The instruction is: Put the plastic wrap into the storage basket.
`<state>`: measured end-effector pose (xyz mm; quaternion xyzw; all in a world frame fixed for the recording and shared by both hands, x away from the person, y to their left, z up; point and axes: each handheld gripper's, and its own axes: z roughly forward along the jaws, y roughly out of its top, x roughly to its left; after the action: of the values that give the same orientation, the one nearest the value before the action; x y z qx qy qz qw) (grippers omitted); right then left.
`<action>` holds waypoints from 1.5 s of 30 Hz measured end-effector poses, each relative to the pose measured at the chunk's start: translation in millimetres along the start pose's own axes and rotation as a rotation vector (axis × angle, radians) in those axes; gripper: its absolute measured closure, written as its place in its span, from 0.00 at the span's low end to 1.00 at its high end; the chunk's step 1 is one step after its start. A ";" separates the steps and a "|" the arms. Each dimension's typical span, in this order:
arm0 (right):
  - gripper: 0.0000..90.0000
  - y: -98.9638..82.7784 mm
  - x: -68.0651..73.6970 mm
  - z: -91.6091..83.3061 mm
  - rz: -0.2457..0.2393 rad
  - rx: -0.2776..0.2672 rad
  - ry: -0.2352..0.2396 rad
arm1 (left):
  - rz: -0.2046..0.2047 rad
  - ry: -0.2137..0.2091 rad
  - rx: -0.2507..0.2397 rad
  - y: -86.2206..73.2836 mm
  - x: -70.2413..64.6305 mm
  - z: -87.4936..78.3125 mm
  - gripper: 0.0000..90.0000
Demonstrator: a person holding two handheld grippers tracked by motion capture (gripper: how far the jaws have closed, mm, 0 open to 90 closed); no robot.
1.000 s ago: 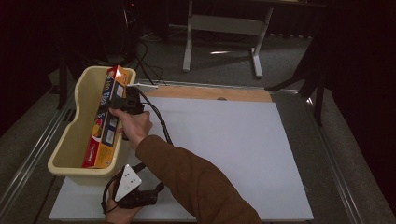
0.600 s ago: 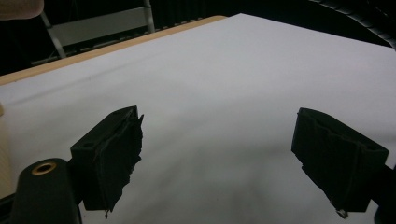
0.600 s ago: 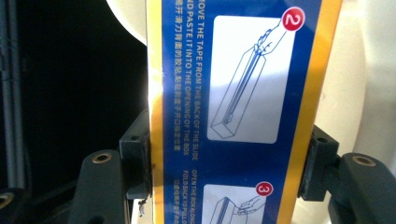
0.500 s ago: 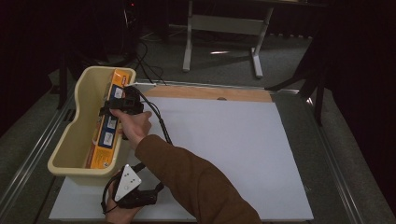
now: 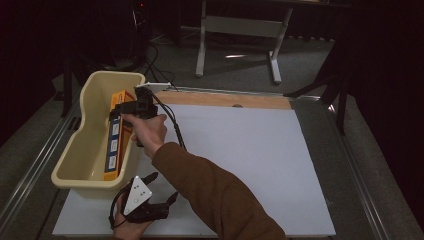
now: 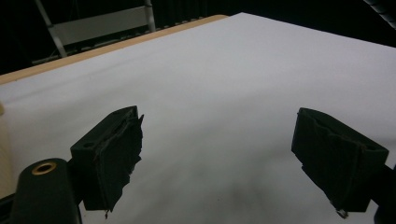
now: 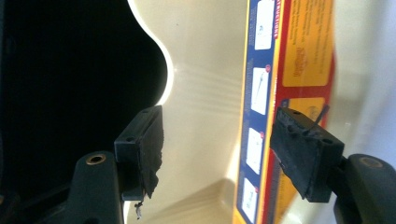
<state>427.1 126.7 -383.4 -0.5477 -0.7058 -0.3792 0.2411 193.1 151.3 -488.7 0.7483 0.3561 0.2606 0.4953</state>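
Since a second ago the long box (image 5: 115,142) has tipped from lying flat, face up, onto its long edge against the near wall of the cream tub (image 5: 82,150). Your right claw (image 5: 131,107) has let it go, its jaws just narrowing again, one pad still just beside the box's face as if steadying it upright. Your left claw (image 5: 150,192) rests spread and empty on the white bench (image 5: 260,150), out of the way.

Right arm wears a brown sleeve (image 5: 215,192). Right claw (image 5: 131,109): black body, black cable looping off it. Left claw (image 5: 150,192): black, grey three-cornered plate with dark dots on top. Jaw pads are black, worn and frayed; a brass-ringed screw hole sits at each jaw base.
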 end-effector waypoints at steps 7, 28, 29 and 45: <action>0.39 -1.0 -2.1 -13.4 -0.110 0.010 -0.005 | 0.001 0.003 0.001 -0.1 0.3 -0.1 0.18; 0.37 -38.5 -15.4 -69.3 -0.670 -0.043 -0.121 | -0.001 0.030 0.013 -0.9 1.0 -1.3 0.18; 0.37 -40.3 -17.4 -71.8 -0.681 -0.046 -0.128 | 0.000 0.030 0.015 -1.1 1.2 -1.3 0.18; 0.33 -90.3 -74.9 -121.1 -0.926 -0.051 -0.223 | -0.014 0.047 0.035 -1.9 3.4 -2.2 0.19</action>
<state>352.9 -24.5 -392.3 -0.2188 -0.8877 -0.4028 -0.0440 193.0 155.7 -489.5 0.7479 0.3774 0.2684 0.4756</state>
